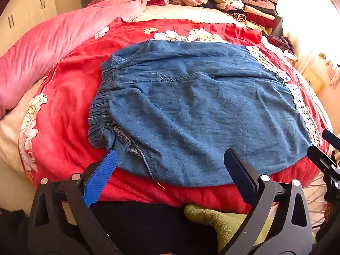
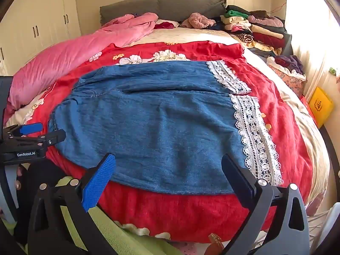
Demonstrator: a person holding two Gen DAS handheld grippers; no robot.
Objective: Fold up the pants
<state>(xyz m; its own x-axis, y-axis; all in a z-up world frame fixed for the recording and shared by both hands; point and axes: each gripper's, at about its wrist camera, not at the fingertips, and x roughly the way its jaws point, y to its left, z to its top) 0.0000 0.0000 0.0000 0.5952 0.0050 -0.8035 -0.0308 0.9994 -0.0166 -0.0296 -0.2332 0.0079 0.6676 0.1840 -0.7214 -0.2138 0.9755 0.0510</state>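
Blue denim pants [image 1: 201, 110] lie flat on the red floral quilt [image 1: 63, 106], elastic waistband [image 1: 99, 106] at the left and white lace leg hems [image 2: 252, 131] at the right. They also show in the right wrist view [image 2: 159, 123]. My left gripper [image 1: 170, 155] is open and empty, hovering over the near edge of the pants by the waistband. My right gripper [image 2: 167, 159] is open and empty over the near edge, closer to the lace hems. The left gripper also shows in the right wrist view [image 2: 40, 133].
A pink blanket [image 2: 74, 48] lies along the left of the bed. Stacks of folded clothes [image 2: 255, 29] sit at the far right by the grey headboard [image 2: 161, 6]. A wardrobe [image 2: 36, 27] stands at left. Green cloth [image 1: 223, 223] lies below the bed's near edge.
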